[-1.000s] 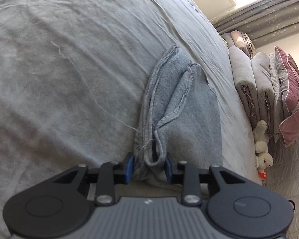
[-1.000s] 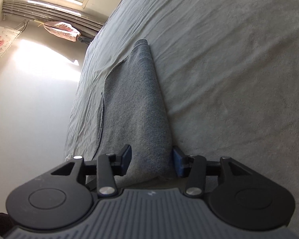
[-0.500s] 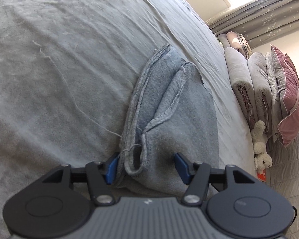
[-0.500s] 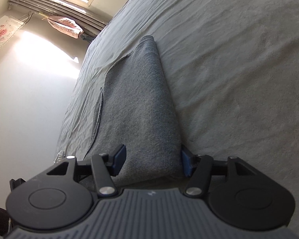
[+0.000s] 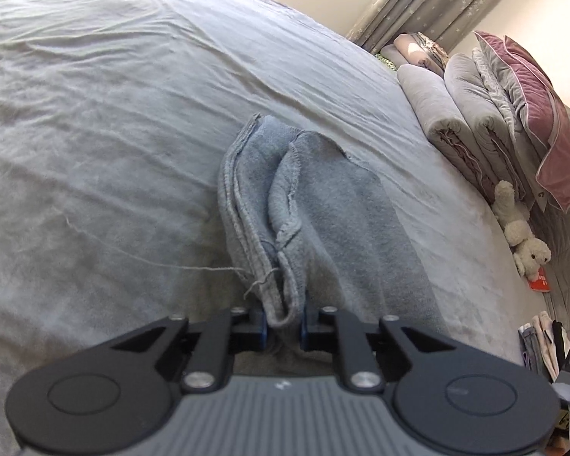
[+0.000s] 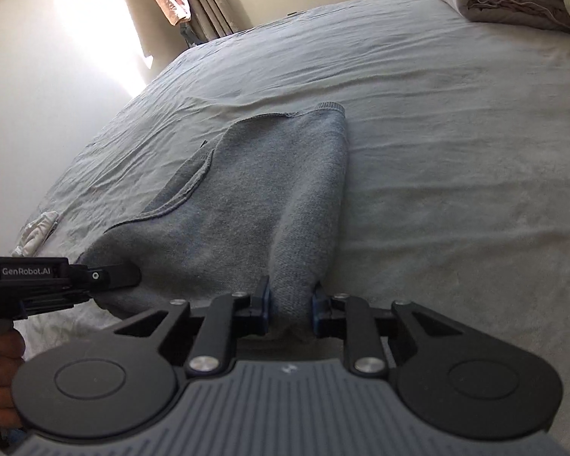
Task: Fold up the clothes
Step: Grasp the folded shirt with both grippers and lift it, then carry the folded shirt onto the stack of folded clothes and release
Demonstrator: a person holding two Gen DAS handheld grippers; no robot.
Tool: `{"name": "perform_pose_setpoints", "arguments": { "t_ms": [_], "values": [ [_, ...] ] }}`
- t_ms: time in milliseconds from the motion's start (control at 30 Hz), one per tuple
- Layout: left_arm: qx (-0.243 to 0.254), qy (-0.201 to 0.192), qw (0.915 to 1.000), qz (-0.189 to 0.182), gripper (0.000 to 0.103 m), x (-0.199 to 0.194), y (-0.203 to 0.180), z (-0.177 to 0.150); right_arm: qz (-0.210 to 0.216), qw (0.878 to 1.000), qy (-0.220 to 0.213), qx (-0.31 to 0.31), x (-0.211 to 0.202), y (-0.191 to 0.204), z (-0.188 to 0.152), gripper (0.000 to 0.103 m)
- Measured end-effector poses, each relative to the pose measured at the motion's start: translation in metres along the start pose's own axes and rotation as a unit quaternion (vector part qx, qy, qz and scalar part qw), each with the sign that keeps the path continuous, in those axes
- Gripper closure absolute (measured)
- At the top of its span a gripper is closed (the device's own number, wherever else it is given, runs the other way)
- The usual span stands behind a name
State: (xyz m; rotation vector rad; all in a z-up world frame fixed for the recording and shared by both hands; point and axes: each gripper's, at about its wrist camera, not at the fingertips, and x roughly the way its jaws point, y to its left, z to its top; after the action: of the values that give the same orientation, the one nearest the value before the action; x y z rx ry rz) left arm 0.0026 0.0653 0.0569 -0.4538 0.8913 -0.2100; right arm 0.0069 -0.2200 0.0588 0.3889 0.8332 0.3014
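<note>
A folded grey-blue knit garment (image 5: pixel 323 205) lies on the grey bed sheet (image 5: pixel 114 114). My left gripper (image 5: pixel 283 325) is shut on the garment's near layered hem edges, which bunch up between its blue pads. In the right wrist view the same garment (image 6: pixel 254 197) stretches away from me. My right gripper (image 6: pixel 289 309) is shut on its near folded edge. The left gripper (image 6: pixel 106 279) also shows there at the left, at the garment's other near corner.
Rolled grey quilts (image 5: pixel 456 121), a pink pillow (image 5: pixel 532 98) and a white plush toy (image 5: pixel 524 239) line the bed's right side. A loose thread (image 5: pixel 133 254) trails on the sheet. A small white cloth (image 6: pixel 38 228) lies by the bed's left edge near the wall.
Both grippers opened half a second ago and have since closed on the garment's near edge again. Both views have swung, showing more of the room and the bed's far side.
</note>
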Motion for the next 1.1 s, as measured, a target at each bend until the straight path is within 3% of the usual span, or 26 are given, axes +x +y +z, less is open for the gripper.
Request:
{"name": "perform_pose_setpoints", "arguments": {
  "t_ms": [100, 233, 333, 500, 633, 733, 833, 933, 1033, 1067, 1100],
  "values": [
    [0.007, -0.016, 0.9998, -0.004, 0.09, -0.005, -0.015, 0.011, -0.016, 0.999, -0.009, -0.042, -0.008, 0.009, 0.003, 0.081],
    [-0.003, -0.021, 0.9996, -0.016, 0.09, -0.005, -0.044, 0.04, -0.026, 0.998, -0.038, -0.037, -0.054, -0.032, 0.063, 0.082],
    [0.003, -0.027, 0.999, -0.037, 0.09, 0.003, -0.096, 0.074, -0.034, 0.997, -0.061, -0.032, -0.09, -0.063, 0.109, 0.083],
    [0.048, -0.031, 0.9943, -0.09, 0.09, 0.02, -0.23, 0.121, -0.047, 0.994, -0.098, -0.023, -0.148, -0.116, 0.185, 0.083],
    [0.085, -0.049, 0.9824, -0.159, 0.09, 0.02, -0.343, 0.125, -0.066, 0.988, -0.141, -0.013, -0.212, -0.163, 0.238, 0.083],
    [0.12, -0.04, 0.9678, -0.218, 0.09, 0.022, -0.415, 0.088, -0.106, 0.977, -0.184, -0.006, -0.292, -0.211, 0.228, 0.083],
    [0.145, 0.005, 0.9541, -0.262, 0.09, 0.047, -0.469, 0.018, -0.158, 0.969, -0.192, 0.009, -0.347, -0.265, 0.191, 0.083],
    [0.164, 0.088, 0.95, -0.251, 0.09, 0.093, -0.484, -0.077, -0.191, 0.965, -0.173, 0.05, -0.374, -0.323, 0.136, 0.082],
    [0.181, 0.171, 0.9392, -0.237, 0.09, 0.14, -0.498, -0.173, -0.214, 0.965, -0.108, 0.105, -0.372, -0.379, 0.073, 0.082],
    [0.181, 0.163, 0.9417, -0.232, 0.089, 0.146, -0.493, -0.192, -0.23, 0.962, -0.089, 0.118, -0.365, -0.392, 0.052, 0.08],
    [0.18, 0.152, 0.9448, -0.227, 0.088, 0.152, -0.488, -0.211, -0.216, 0.962, -0.108, 0.128, -0.367, -0.4, 0.035, 0.079]
  ]
}}
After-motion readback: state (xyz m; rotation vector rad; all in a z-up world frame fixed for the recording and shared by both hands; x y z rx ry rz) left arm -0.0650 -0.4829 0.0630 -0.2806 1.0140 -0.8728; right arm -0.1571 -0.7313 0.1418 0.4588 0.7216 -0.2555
